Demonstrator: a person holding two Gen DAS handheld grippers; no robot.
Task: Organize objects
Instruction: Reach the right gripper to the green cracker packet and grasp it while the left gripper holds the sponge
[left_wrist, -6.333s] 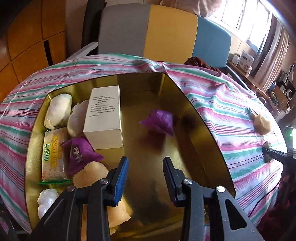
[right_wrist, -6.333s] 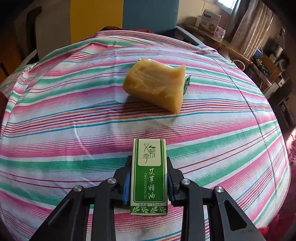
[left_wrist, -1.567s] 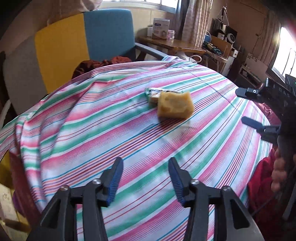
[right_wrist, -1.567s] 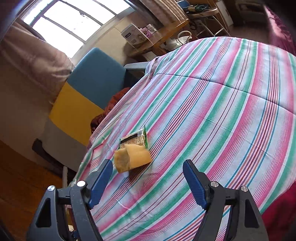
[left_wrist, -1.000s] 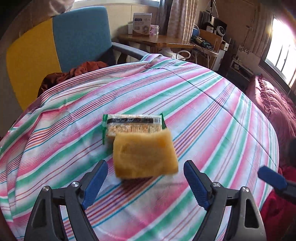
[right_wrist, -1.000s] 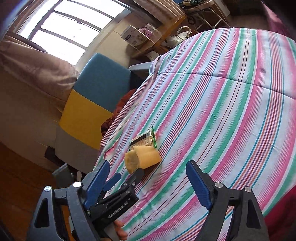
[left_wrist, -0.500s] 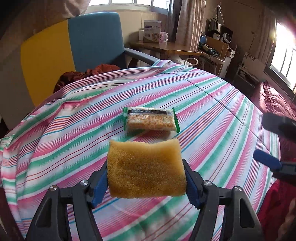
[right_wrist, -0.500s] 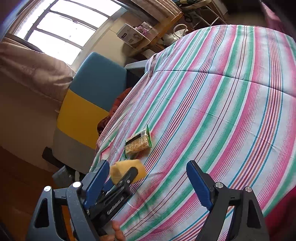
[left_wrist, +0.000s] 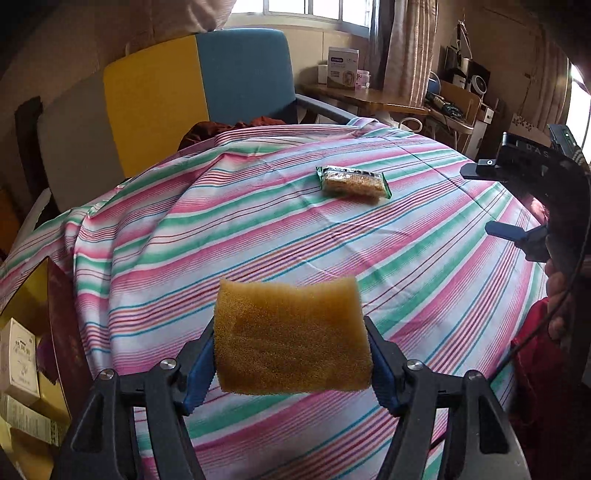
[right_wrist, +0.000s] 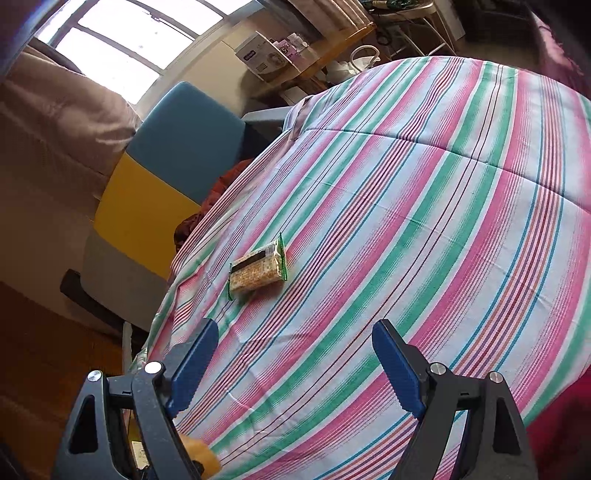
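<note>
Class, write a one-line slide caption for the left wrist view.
Left gripper holds a yellow sponge above the striped tablecloth, a wrapped cracker pack beyond.

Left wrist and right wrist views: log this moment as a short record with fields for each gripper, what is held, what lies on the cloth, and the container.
left gripper: shut on the yellow sponge, held clear above the striped cloth
right gripper: open, nothing between its pads, over the cloth
on the cloth: one cracker packet, lying flat, apart from both grippers
container: gold box at the far left edge, holding small cartons; mostly cut off
</note>
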